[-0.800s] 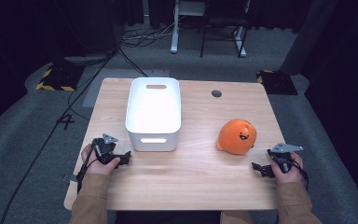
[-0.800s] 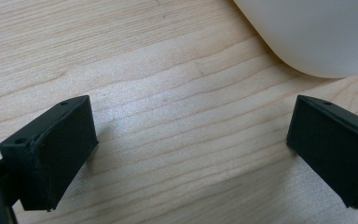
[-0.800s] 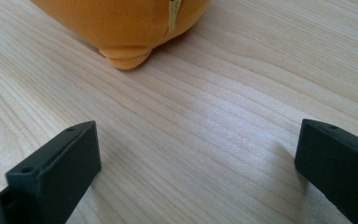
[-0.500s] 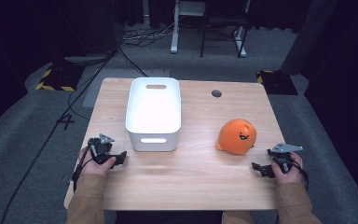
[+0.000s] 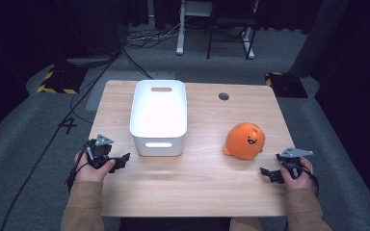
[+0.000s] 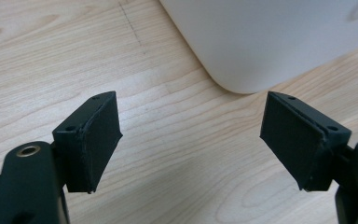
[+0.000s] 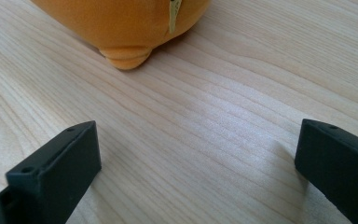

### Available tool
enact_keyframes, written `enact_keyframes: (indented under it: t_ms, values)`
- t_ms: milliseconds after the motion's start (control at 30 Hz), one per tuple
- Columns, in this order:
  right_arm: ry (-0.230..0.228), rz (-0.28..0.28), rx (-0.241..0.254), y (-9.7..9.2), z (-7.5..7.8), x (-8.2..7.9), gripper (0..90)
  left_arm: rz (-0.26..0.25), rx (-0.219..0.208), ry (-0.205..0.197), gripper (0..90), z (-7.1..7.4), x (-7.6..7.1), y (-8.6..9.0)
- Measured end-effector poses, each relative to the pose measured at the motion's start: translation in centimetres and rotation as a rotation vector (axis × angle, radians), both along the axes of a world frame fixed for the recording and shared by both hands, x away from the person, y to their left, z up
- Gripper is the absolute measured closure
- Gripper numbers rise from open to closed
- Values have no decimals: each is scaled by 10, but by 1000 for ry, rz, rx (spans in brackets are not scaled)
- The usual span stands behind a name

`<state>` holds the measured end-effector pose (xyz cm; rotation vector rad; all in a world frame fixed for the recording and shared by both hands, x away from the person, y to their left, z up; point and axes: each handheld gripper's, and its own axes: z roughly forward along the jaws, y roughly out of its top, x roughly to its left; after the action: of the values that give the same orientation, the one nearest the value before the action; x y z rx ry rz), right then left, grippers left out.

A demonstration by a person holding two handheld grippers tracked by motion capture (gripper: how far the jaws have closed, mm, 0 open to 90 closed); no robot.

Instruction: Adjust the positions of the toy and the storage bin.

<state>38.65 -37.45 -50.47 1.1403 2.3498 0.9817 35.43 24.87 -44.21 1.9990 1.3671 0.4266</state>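
Broadly, the wooden surface (image 5: 197,183) fills the middle of the high view. A white bin (image 5: 159,115) stands left of centre; an orange plush toy (image 5: 244,140) lies right of centre. At lower left, the left gripper (image 5: 120,160) points at the bin's near corner, fingers apart, gripping nothing. At lower right, the right gripper (image 5: 267,174) sits near the toy, fingers wide apart, nothing between them.

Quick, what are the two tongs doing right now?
Left tongs: open, holding nothing, by the white bin.
Right tongs: open, holding nothing, near the orange toy.
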Motion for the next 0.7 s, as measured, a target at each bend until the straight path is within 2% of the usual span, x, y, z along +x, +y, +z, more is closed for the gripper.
enact_keyframes:
  t_ms: [67, 100, 233, 300, 333, 433, 467, 700]
  values:
    - [0, 0, 1, 0, 0, 0, 3, -10, -23, -21, 202, 9, -3, -1]
    - [1, 0, 1, 0, 0, 0, 3, -10, -23, -21, 202, 9, -3, -1]
    - [1, -1, 1, 0, 0, 0, 3, -11, -40, -69, 202, 21, -9, -3]
    - [1, 0, 1, 0, 0, 0, 3, -9, -46, -76, 200, 24, -11, -3]
    - [1, 0, 1, 0, 0, 0, 2, -5, -46, -115, 196, 28, -12, -3]
    - [2, 4, 5, 0, 0, 0, 3, 3, -65, -134, 187, 31, -12, -2]
    - [3, 9, 5, 0, 0, 1, 3, 10, -86, -159, 188, 35, -13, -2]
    - [1, -8, 7, 1, 0, 4, 2, 21, -118, -208, 188, 45, -14, -3]
